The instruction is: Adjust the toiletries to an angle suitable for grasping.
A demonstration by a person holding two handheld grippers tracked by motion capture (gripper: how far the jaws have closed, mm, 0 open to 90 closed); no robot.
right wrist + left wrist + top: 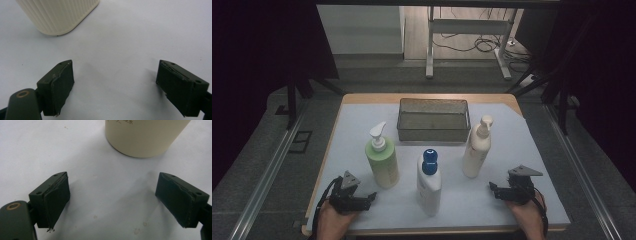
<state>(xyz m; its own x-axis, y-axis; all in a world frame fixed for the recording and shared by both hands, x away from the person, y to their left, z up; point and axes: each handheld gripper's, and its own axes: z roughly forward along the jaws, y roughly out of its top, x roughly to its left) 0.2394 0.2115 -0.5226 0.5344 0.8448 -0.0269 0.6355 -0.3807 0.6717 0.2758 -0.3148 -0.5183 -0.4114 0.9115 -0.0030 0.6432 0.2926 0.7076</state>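
Observation:
Three bottles stand on the white mat: a light green pump bottle (382,162), a white bottle with a blue cap (429,182) and a cream pump bottle (476,149). Behind them sits a dark mesh basket (404,120). My left gripper (371,196) rests near the front left corner, open, close to the green bottle's foot. In the left gripper view the left gripper (112,182) stands wide with only mat between its jaws, and a pale round bottle base (145,137) lies just ahead. My right gripper (493,188) (115,66) is open and empty, with a ribbed cream bottle base (57,15) ahead to its left.
The table's front edge (437,231) runs just below both hands. Metal rails (272,170) flank the table. A desk frame and floor cables (482,45) lie beyond the far edge. Bare mat lies between the bottles and the front edge.

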